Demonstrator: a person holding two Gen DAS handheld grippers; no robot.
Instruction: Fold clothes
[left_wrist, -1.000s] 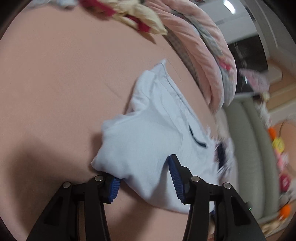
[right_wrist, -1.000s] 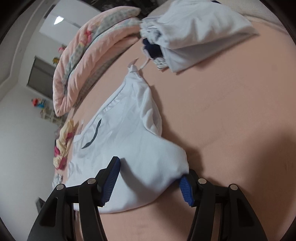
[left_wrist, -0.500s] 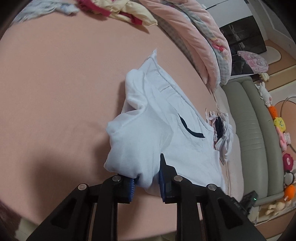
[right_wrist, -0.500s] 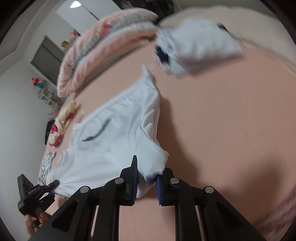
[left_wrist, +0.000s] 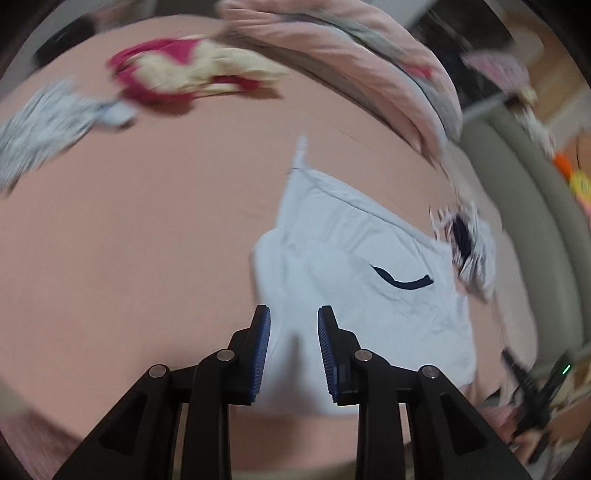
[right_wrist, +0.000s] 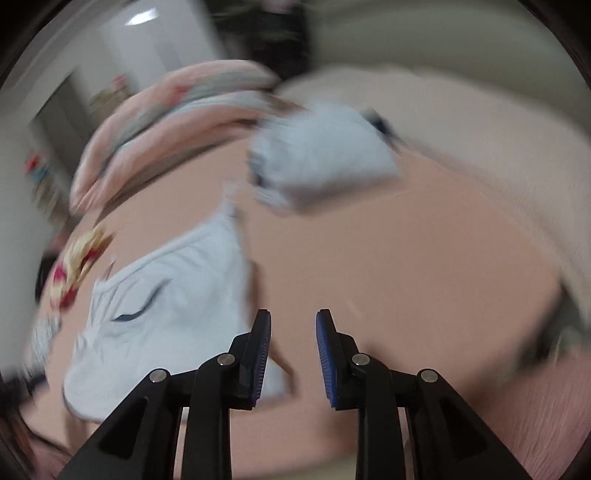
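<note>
A pale blue garment (left_wrist: 354, 280) with a dark curved mark lies folded flat on the pink bed sheet (left_wrist: 147, 258). My left gripper (left_wrist: 293, 343) hangs over its near left edge, jaws apart and empty. In the right wrist view the same garment (right_wrist: 166, 306) lies at lower left. My right gripper (right_wrist: 293, 347) is above the sheet just right of the garment's edge, jaws apart and holding nothing. Both views are blurred by motion.
A folded pale blue garment (right_wrist: 325, 158) lies further back on the bed; it also shows in the left wrist view (left_wrist: 469, 247). A red and cream garment (left_wrist: 192, 74), a patterned grey one (left_wrist: 48, 122) and a rolled pink quilt (left_wrist: 354, 59) lie at the far side. A grey-green sofa (left_wrist: 535, 206) stands at right.
Both grippers were shut on bunched corners of the garment half a second ago. They have let go and opened, and the garment now lies flat. Both cameras have pulled back.
</note>
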